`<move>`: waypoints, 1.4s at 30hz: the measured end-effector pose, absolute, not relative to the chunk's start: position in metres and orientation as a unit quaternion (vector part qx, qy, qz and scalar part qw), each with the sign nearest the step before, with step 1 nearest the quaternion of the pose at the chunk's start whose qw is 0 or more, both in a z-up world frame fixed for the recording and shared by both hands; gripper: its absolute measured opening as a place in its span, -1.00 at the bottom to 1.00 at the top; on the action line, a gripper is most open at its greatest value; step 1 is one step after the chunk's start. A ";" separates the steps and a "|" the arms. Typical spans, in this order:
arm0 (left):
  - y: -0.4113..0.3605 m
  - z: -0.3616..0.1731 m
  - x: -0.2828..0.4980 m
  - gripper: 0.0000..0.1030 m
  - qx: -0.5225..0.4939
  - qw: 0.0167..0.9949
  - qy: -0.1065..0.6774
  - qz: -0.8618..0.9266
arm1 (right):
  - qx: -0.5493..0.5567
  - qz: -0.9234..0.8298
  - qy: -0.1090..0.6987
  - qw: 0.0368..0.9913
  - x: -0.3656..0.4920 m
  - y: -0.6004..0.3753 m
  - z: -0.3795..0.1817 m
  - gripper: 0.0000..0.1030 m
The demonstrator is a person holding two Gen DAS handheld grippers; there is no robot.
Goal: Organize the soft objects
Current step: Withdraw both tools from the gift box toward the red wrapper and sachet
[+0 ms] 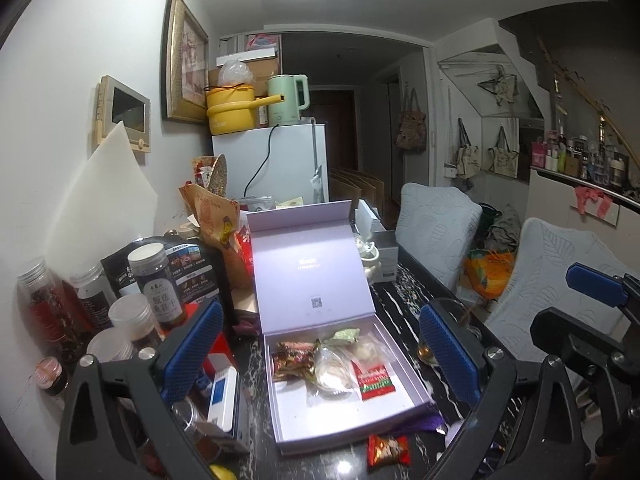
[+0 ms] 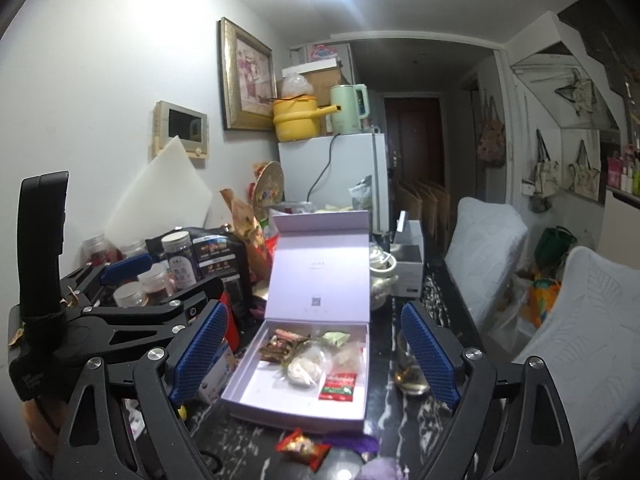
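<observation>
1. The table [image 1: 396, 300] is dark with white marbling (most of its left side is buried under jars and bags).
2. A lilac box [image 1: 416, 390] lies open on it, its hinged lid [image 1: 312, 268] propped up behind the tray.
3. Inside the tray, toward the back, sits a huddle of soft snack packets: a brown-and-red wrapped one [image 1: 292, 360] on the left, a clear bag [image 1: 332, 372] of pale round pieces in the middle, a small green packet [image 1: 342, 335] behind it, and a red-and-green sachet [image 1: 374, 382] on the right. The front part of the tray floor is bare.
4. One more red wrapped snack [image 1: 388, 452] lies on the table just outside the box's front edge, beside a scrap of purple [image 1: 420, 426] too cut off to identify.
5. The left gripper [image 1: 320, 364] has its blue pads spread wide with nothing between them, the box framed in the gap.
6. The right gripper [image 2: 316, 356] is likewise released and empty, pads well apart.
7. A glass [image 2: 408, 368] right of the box is partly hidden behind a gripper finger; its contents are hard to make out.
</observation>
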State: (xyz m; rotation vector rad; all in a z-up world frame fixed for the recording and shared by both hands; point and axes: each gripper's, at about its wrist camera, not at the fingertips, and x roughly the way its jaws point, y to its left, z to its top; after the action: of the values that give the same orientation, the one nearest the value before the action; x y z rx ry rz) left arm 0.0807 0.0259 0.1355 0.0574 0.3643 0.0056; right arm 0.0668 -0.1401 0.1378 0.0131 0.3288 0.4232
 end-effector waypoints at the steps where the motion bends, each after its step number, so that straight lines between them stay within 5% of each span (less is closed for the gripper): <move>1: 0.025 0.135 0.077 0.95 0.031 0.983 0.182 0.002 | 0.007 0.208 0.162 0.965 0.062 -0.141 0.137 0.74; 42: 0.003 -0.004 0.024 0.95 -0.011 0.935 0.345 -0.085 | 0.063 0.174 0.302 0.935 -0.008 -0.191 -0.010 0.74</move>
State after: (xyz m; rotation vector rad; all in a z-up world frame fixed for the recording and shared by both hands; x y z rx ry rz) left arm 0.0243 0.0035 -0.0041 -0.0233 0.7054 -0.1732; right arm -0.0084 -0.1909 -0.0097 0.1298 0.6170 0.3560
